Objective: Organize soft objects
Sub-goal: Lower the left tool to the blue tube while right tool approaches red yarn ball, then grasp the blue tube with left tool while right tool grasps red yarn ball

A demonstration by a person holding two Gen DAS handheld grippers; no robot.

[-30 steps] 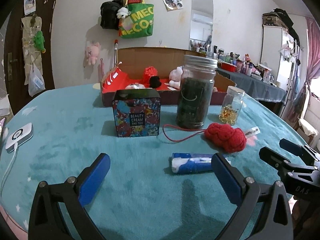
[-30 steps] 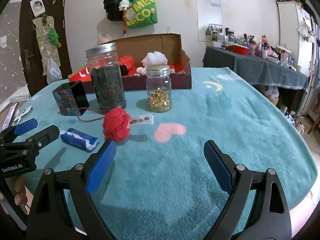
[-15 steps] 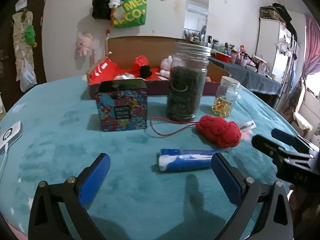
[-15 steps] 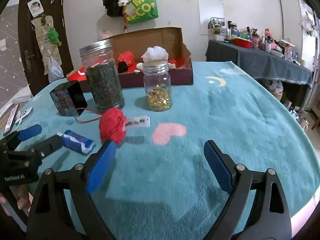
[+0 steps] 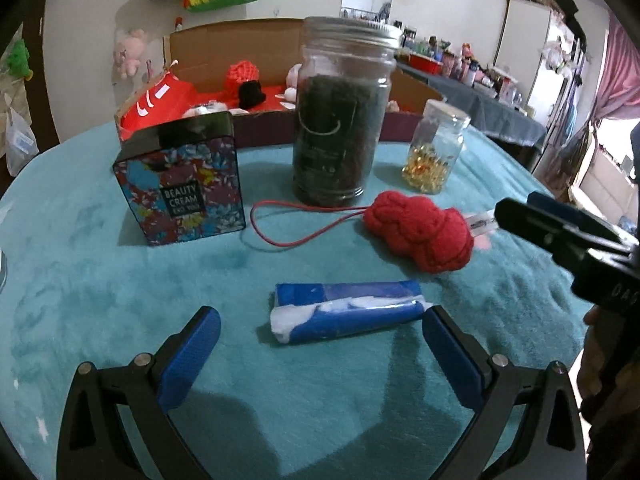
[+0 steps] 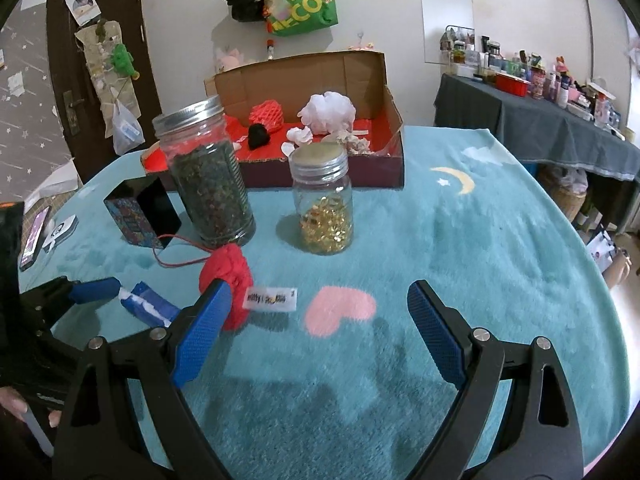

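A blue and white tissue pack (image 5: 346, 312) lies on the teal cloth just ahead of my open, empty left gripper (image 5: 320, 354); it also shows in the right wrist view (image 6: 150, 307). A red knitted soft toy (image 5: 420, 231) with a red cord and white tag lies behind it. In the right wrist view the toy (image 6: 230, 280) sits by the left finger of my open, empty right gripper (image 6: 318, 332). An open cardboard box (image 6: 384, 120) at the back holds red, black and white soft items.
A tall jar of dark leaves (image 5: 340, 112), a small jar of gold capsules (image 5: 434, 152) and a patterned Beauty Cream box (image 5: 182, 184) stand between the toy and the cardboard box. A phone and white device (image 6: 60, 232) lie at the far left edge.
My left gripper has moved forward and down toward the tissue pack. My right gripper has moved forward and left, closer to the red toy. Both stay open.
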